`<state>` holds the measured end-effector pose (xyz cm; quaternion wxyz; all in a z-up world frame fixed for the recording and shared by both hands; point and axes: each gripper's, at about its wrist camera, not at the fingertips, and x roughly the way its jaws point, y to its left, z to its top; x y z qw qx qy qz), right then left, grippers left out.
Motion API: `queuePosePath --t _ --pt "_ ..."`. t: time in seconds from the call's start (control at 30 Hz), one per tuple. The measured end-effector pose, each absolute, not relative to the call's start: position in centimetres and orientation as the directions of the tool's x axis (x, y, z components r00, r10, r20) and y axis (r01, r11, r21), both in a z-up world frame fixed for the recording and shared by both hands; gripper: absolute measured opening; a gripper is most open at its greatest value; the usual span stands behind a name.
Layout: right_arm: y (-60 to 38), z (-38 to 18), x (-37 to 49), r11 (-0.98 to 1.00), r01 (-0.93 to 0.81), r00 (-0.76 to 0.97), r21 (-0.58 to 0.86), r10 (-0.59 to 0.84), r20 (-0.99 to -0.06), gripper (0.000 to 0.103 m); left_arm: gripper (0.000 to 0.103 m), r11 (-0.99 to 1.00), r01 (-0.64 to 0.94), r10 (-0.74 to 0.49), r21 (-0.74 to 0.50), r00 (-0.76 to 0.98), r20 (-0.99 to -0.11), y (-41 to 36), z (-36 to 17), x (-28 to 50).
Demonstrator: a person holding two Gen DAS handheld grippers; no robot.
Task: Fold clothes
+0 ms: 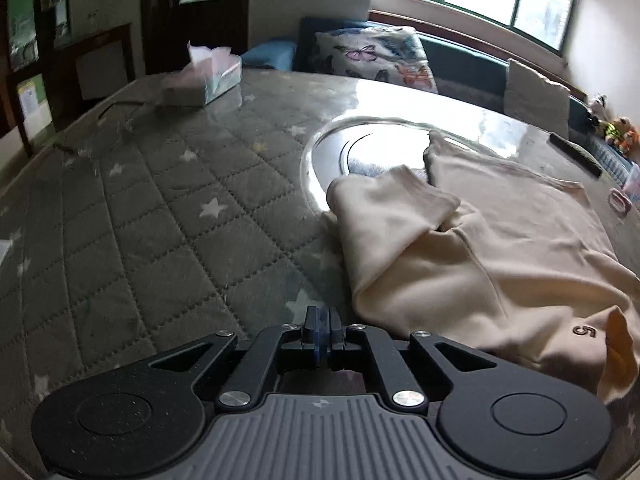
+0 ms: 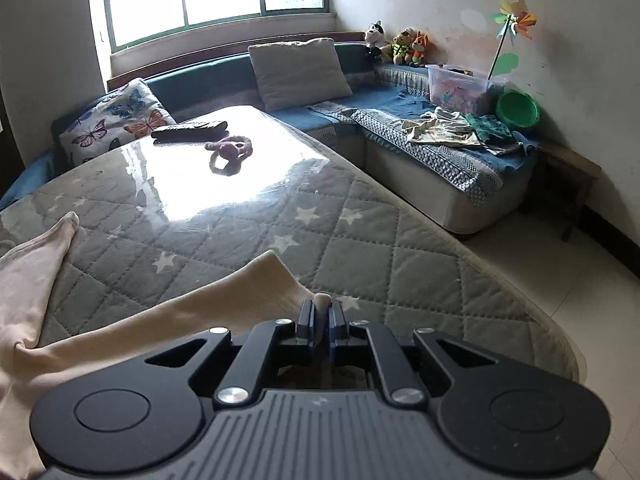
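Note:
A cream garment (image 1: 500, 248) lies crumpled on the grey star-quilted table (image 1: 160, 220), one sleeve folded over its body and a small "5" mark near its lower edge. My left gripper (image 1: 323, 320) is shut with nothing visible between its pads, just left of the garment's near edge. In the right wrist view, the garment (image 2: 120, 328) stretches from the left to my right gripper (image 2: 322, 314). That gripper is shut on a corner of the cloth, and a small tip of fabric pokes out past the fingertips.
A tissue box (image 1: 212, 80) stands at the table's far left, and a round glass disc (image 1: 360, 148) lies in the middle. A black remote (image 2: 190, 130) and a pink ring toy (image 2: 230, 148) lie at the far end. The table edge and floor (image 2: 560, 288) are on the right, a sofa (image 2: 400, 120) beyond.

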<state>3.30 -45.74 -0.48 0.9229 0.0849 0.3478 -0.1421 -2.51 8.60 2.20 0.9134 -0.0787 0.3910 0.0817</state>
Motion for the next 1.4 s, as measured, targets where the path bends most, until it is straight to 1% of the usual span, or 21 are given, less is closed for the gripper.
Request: queuePosePath --t 0.03,0.1,0.17,0.23,0.37,0.47,0.57,0.6,0.67,0.77,0.87,0.9,0.97,1.07,1.23,1.4 --pt "-45.7 -0.4 3.3 0.946 0.319 0.719 0.059 -0.201 -0.666 0.009 0.005 0.979 -0.193 0.088 -0.068 0.696 -0.713 8.4 2.6 -2.6" --pt "-45.5 -0.2 3.4 0.947 0.313 0.720 0.065 -0.193 -0.666 0.011 0.011 0.987 -0.158 0.089 -0.040 0.724 -0.684 7.9 3.5 -2.5" --pt "-45.5 -0.2 3.4 0.947 0.315 0.720 0.062 -0.196 -0.666 0.011 0.020 0.994 -0.112 0.072 -0.019 0.749 -0.658 7.1 4.2 -1.9" --pt "-45.5 -0.2 3.3 0.945 0.319 0.719 0.068 -0.195 -0.667 0.012 0.023 0.999 -0.054 0.045 0.006 0.765 -0.642 6.0 4.6 -0.9" --pt "-45.4 -0.2 3.3 0.946 0.317 0.720 0.072 -0.191 -0.667 0.012 0.025 0.997 0.056 -0.013 0.048 0.775 -0.631 3.3 4.3 1.8" --pt "-45.4 0.1 3.3 0.947 0.314 0.723 0.072 -0.190 -0.665 0.014 0.025 0.994 0.093 -0.040 0.049 0.764 -0.644 1.9 3.6 4.2" --pt "-45.5 0.3 3.2 0.948 0.311 0.726 0.071 -0.189 -0.661 0.019 0.025 0.993 0.100 -0.035 0.063 0.754 -0.655 1.2 2.8 6.2" --pt "-45.5 0.4 3.1 0.948 0.310 0.728 0.071 -0.189 -0.659 0.019 0.026 0.993 0.100 -0.035 0.062 0.750 -0.661 1.1 2.5 6.7" --pt "-45.5 0.6 3.0 0.949 0.306 0.732 0.072 -0.186 -0.655 0.019 0.030 0.991 0.114 -0.043 0.064 0.745 -0.665 0.8 2.1 7.5" --pt "-45.4 0.8 2.9 0.951 0.301 0.735 0.073 -0.183 -0.653 0.020 0.030 0.993 0.105 -0.041 0.054 0.737 -0.675 0.7 1.5 8.6" --pt "-45.2 1.1 2.9 0.953 0.292 0.740 0.076 -0.175 -0.649 0.020 0.030 0.994 0.097 -0.037 0.050 0.728 -0.685 0.8 0.8 9.5" --pt "-45.1 1.1 2.8 0.954 0.289 0.742 0.077 -0.172 -0.648 0.020 0.028 0.995 0.094 -0.038 0.044 0.723 -0.690 1.0 0.6 9.7" --pt "-44.8 1.4 2.8 0.957 0.279 0.747 0.077 -0.166 -0.643 0.020 0.014 0.996 0.086 -0.050 0.018 0.723 -0.689 1.6 0.5 9.8" --pt "-44.2 2.0 2.7 0.963 0.256 0.758 0.081 -0.148 -0.635 0.020 0.005 0.999 0.051 -0.044 -0.009 0.745 -0.666 2.8 1.3 9.2" --pt "-42.5 3.3 2.4 0.979 0.184 0.783 0.085 -0.093 -0.616 0.020 0.003 0.997 -0.061 0.016 -0.054 0.795 -0.606 6.6 3.5 7.3" --pt "-39.7 4.5 2.2 0.994 0.054 0.802 0.090 0.011 -0.597 0.021 0.003 0.973 -0.207 0.115 -0.103 0.821 -0.560 11.8 5.3 4.2"
